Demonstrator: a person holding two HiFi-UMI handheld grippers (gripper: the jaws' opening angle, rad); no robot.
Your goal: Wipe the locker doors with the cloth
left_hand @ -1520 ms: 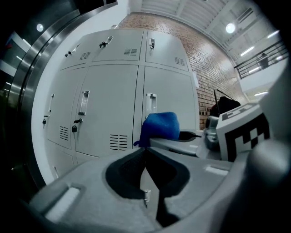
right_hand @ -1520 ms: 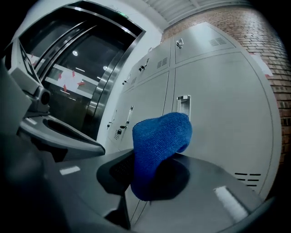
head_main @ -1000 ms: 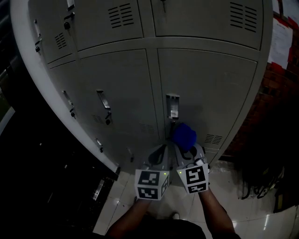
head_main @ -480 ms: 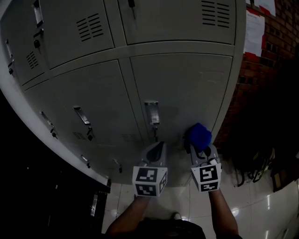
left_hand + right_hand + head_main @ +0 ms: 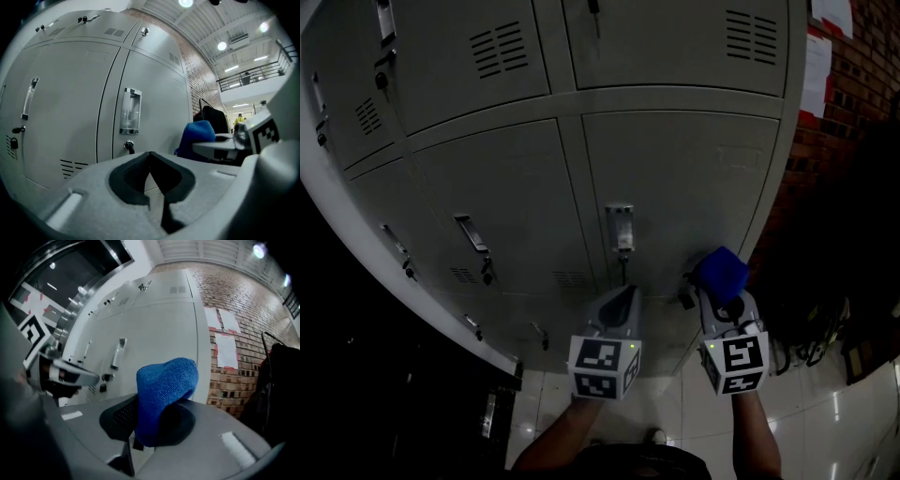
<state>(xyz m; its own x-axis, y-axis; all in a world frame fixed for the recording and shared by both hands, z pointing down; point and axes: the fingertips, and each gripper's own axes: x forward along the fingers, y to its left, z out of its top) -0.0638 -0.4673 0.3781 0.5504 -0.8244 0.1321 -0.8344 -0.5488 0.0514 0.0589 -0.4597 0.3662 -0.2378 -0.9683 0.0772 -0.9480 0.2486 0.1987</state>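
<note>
Blue microfibre cloth [image 5: 164, 390] sits pinched in your right gripper [image 5: 719, 292], near the lower right corner of the grey metal locker door [image 5: 694, 187]; your left gripper [image 5: 150, 159] is pressed together, empty. Press hard and the bunched cloth could slip out.

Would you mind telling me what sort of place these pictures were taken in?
Most likely a locker area in a large workshop-like hall: a bank of grey metal lockers with handles and vents, a brick wall with papers posted on it, and a railed upper walkway.
</note>
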